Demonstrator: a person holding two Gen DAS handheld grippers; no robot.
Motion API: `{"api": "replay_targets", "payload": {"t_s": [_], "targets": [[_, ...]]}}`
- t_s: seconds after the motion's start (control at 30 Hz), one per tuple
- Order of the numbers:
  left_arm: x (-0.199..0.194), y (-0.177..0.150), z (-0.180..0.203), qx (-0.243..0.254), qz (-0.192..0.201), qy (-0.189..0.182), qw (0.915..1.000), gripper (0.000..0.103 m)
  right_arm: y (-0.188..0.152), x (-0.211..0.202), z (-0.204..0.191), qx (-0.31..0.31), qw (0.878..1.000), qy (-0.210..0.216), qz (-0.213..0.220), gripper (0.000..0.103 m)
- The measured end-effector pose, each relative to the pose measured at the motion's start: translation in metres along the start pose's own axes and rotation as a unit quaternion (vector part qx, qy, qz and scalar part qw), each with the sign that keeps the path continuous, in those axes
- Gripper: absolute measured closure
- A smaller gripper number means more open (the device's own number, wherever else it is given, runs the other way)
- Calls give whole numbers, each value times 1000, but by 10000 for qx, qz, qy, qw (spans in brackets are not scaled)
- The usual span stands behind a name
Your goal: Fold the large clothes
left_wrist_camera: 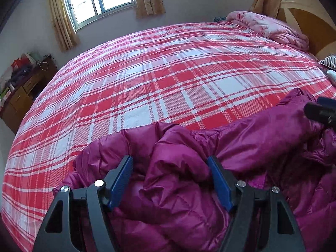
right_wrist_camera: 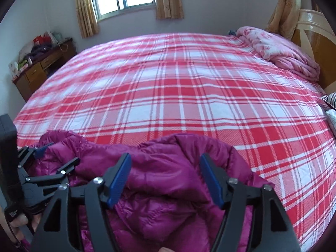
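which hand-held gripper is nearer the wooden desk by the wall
Left. The left hand-held gripper is on the desk side of the purple jacket; the right hand-held gripper sits farther from it.

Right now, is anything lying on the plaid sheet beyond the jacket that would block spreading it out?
Nothing visible: the red-and-white plaid bedsheet past the crumpled magenta quilted jacket is bare. The pink quilt sits far off by the headboard.

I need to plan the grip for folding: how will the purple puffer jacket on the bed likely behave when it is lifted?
The purple puffer jacket lies crumpled in soft folds, so it will probably sag and drape rather than hold shape. Its shiny shell looks slick, so it may slip between the blue pads. The quilted padding looks puffy: likely light for its bulk, and springy when pressed flat on the plaid sheet.
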State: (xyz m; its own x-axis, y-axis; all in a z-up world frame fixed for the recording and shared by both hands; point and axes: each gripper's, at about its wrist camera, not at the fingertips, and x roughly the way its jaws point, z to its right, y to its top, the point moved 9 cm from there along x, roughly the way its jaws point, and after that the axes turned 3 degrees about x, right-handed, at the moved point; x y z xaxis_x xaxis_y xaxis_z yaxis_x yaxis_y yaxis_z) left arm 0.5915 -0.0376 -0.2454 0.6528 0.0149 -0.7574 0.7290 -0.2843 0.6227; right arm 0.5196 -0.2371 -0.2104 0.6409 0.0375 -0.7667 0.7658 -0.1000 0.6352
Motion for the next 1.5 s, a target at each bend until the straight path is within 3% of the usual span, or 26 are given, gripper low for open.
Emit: {"api": "replay_targets", "payload": {"t_s": [0.17,0.67,1.5], "targets": [[2,-5,0,-115,48,-41,9999,27,-27,30,17,389,9984,168,-379,33],[13,-4,1,-101,-86,22,9999,20,-31,40,13,56,9992,-257,-307,30],[19,-5,-2,-194,-132,35,9997,14,-32,43,12,50,9991,-293,-306,27]]}}
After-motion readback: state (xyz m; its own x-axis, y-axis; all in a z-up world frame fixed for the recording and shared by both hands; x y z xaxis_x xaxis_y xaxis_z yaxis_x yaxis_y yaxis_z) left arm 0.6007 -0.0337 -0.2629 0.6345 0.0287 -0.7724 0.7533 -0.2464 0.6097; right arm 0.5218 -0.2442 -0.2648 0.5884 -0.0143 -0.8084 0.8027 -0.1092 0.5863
